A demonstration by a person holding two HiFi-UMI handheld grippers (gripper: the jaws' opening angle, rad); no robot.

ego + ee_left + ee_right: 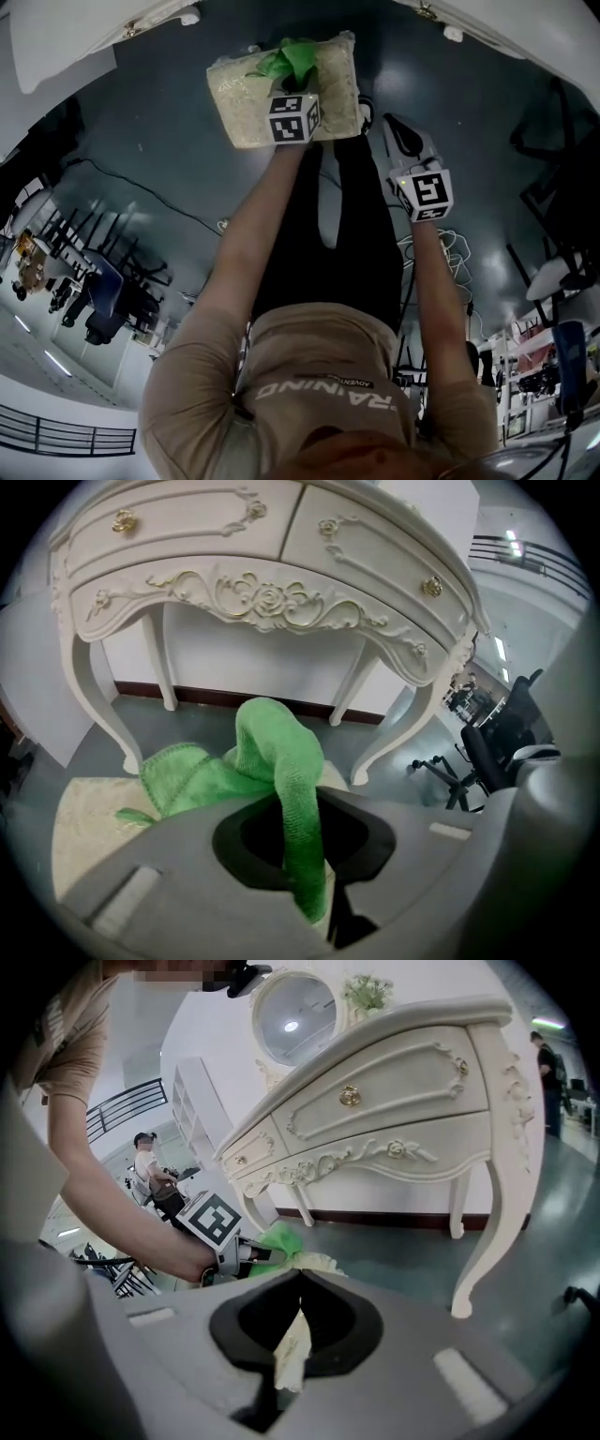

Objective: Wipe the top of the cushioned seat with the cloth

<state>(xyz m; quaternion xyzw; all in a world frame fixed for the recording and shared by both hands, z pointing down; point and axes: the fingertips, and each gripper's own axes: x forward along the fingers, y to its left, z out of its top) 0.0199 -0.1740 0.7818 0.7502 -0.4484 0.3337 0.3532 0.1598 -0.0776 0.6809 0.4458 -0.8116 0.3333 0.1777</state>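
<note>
The cushioned seat is a cream rectangular pad on the dark floor, straight ahead of me. A green cloth lies bunched on its far part. My left gripper reaches over the seat and is shut on the cloth; a fold of it rises between the jaws and the rest spreads over the cushion. My right gripper hangs to the right of the seat, off the cushion. Its jaws are shut with nothing in them. Beyond them I see the left gripper and the seat.
A white carved dressing table on curved legs stands just behind the seat, with a round mirror on top. Cables trail on the floor at the right. Office chairs and a person are further off.
</note>
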